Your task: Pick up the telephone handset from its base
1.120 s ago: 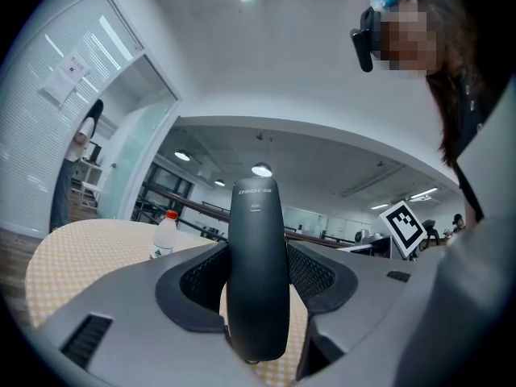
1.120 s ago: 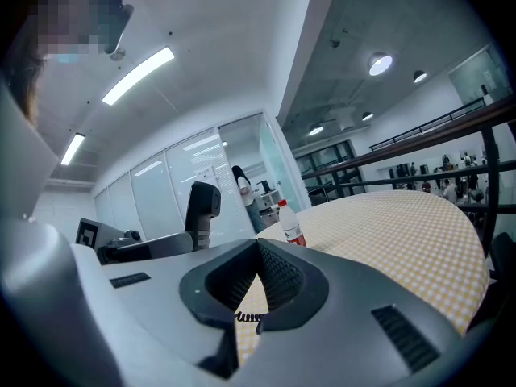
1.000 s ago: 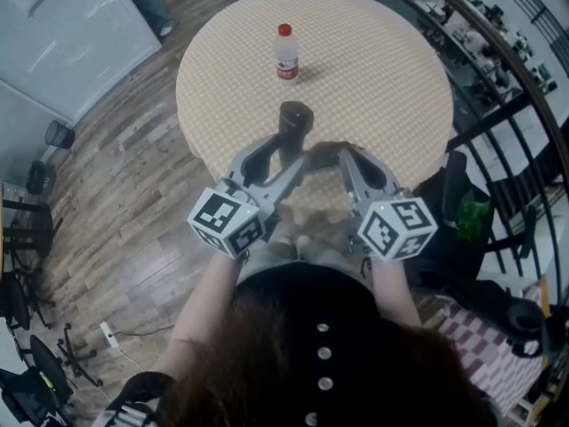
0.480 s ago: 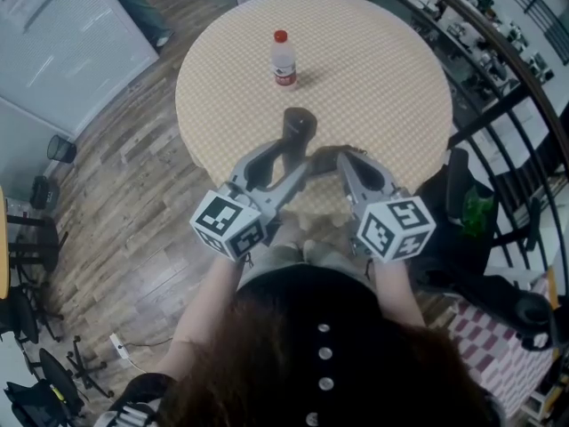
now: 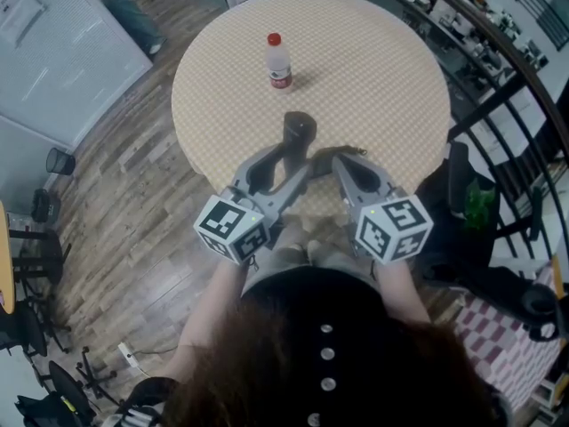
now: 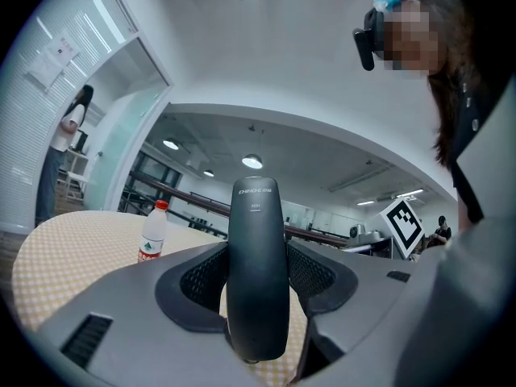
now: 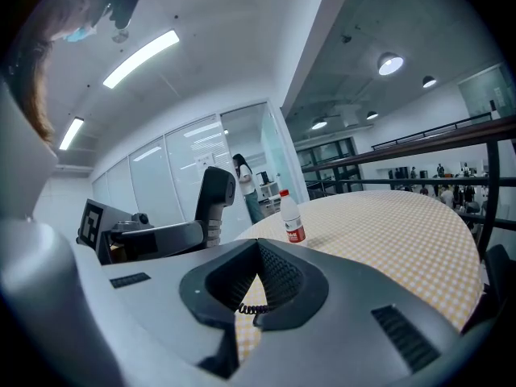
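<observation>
Left gripper view: left hand-held gripper clamps the black handset upright at frame centre, above the checked bench. Right hand-held gripper is closed and empty. Grip firmly, lifting without straining the coiled cord.

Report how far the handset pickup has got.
Done: the handset stands upright, clamped between the left gripper's jaws, and looks raised off the table. In hand: holding it there, with a bit of coiled cord hanging below. The right gripper is shut and holds nothing. Left: probably little, but the base cannot be made out, so full clearance is unconfirmed.
</observation>
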`<state>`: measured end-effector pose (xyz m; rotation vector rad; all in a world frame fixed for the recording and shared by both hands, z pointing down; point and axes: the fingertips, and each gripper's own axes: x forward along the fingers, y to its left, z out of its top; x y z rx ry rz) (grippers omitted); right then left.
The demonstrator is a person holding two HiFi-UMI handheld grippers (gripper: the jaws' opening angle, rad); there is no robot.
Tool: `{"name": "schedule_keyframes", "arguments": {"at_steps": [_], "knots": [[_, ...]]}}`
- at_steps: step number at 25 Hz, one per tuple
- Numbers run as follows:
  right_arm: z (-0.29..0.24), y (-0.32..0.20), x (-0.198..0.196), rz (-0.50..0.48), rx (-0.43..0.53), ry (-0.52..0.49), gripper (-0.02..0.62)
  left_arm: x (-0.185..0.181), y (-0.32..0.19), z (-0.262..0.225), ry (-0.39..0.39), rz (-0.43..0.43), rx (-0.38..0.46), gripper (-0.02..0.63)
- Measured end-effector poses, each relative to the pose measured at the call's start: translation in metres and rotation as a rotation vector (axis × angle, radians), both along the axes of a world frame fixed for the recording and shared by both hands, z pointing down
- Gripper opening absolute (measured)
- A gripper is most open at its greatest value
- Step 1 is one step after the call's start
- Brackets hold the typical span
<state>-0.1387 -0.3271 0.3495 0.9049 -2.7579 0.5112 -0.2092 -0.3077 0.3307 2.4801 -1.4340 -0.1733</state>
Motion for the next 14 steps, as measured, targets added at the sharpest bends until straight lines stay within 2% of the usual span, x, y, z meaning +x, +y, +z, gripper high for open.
{"name": "schedule_keyframes", "arguments": {"at_steps": [14], "knots": [[0.005,-0.009,0.006,0.047,-0.010,0.020,0.009,-0.002,-0.007,0.002,-0.003,0.029,-0.002,0.242]]}}
